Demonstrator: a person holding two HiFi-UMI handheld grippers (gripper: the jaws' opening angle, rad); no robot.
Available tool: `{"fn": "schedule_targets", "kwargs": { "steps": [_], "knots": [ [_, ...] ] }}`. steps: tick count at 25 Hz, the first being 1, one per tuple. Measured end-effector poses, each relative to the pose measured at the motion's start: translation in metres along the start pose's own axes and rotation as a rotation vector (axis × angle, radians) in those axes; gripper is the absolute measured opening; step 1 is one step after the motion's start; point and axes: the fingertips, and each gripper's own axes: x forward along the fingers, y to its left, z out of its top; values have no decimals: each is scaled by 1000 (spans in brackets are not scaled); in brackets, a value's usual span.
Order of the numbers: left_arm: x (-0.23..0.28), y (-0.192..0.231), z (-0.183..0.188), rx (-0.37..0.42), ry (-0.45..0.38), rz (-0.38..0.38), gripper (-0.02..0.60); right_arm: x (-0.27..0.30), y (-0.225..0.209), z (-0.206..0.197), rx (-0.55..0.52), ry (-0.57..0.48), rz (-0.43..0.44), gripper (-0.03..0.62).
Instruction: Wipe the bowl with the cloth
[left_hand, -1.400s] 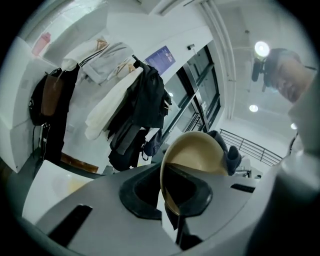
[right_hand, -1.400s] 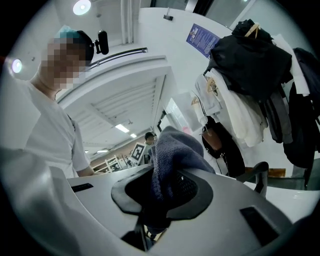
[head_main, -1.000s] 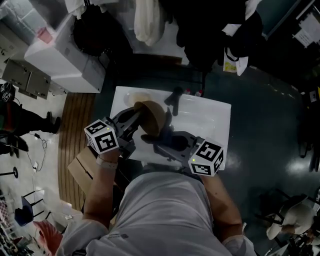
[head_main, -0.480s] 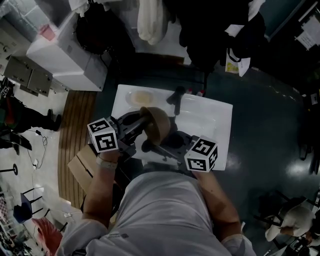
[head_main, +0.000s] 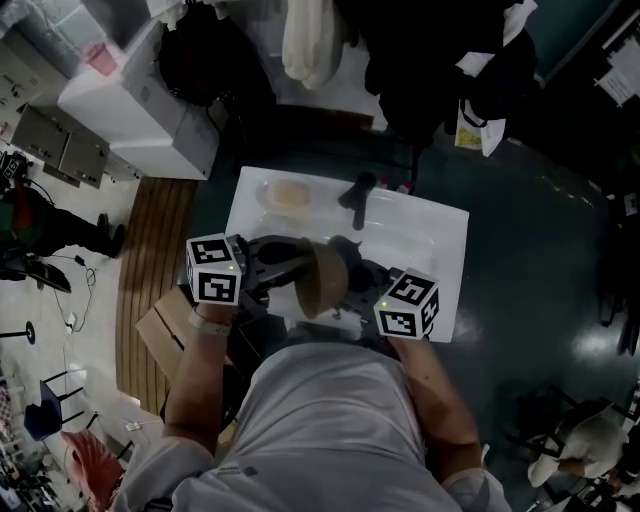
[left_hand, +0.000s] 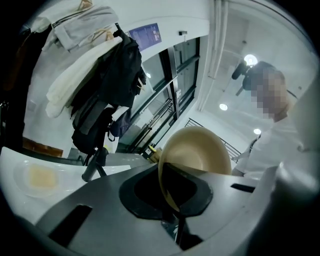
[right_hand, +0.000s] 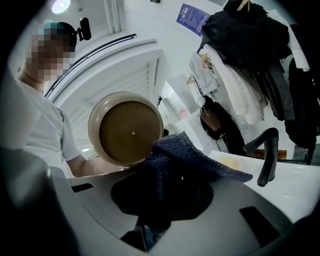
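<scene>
The tan bowl (head_main: 322, 280) is off the bench (head_main: 440, 250), tipped up on its edge between the two marker cubes in the head view. The left tongs (left_hand: 172, 200) are closed on the bowl's rim, one jaw inside the hollow and one outside. The pale hollow faces that camera. The bowl's brown underside, with its round foot ring, faces the right tongs (right_hand: 155, 205). The right tongs are clamped on a dark blue knitted cloth (right_hand: 185, 160), which bunches up over both jaws. A fold of the cloth reaches the bowl's lower edge in the right gripper view; I cannot tell whether cloth and bowl touch.

Beyond the bowl, farther from the person, a black tap (head_main: 358, 198) stands upright on the white bench. Left of the tap, and also beyond the bowl, a shallow pale dish (head_main: 288, 195) holds something yellowish. Past the bench, on the far side from the bowl, dark bags and light garments (head_main: 305, 40) hang together. Beside the bowl, the person's forearms run back to a grey shirt (head_main: 330, 420).
</scene>
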Motion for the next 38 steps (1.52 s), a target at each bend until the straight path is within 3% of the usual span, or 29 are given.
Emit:
{"fn": "schedule_targets", "kwargs": {
  "steps": [5, 12, 22, 29, 38],
  "knots": [
    [1, -12, -18, 44, 110, -55, 20, -9, -7, 5, -5, -13, -20, 83],
    [2, -14, -35, 73, 204, -61, 20, -16, -10, 8, -29, -1, -18, 83],
    [3, 10, -71, 110, 368, 53, 20, -28, -2, 27, -44, -41, 17, 83],
    [-1, 34, -68, 72, 321, 159, 20, -38, 7, 33, -45, -55, 26, 83],
    [-18, 69, -39, -1, 149, 323, 21, -45, 17, 32, -39, -73, 54, 83]
  ]
}}
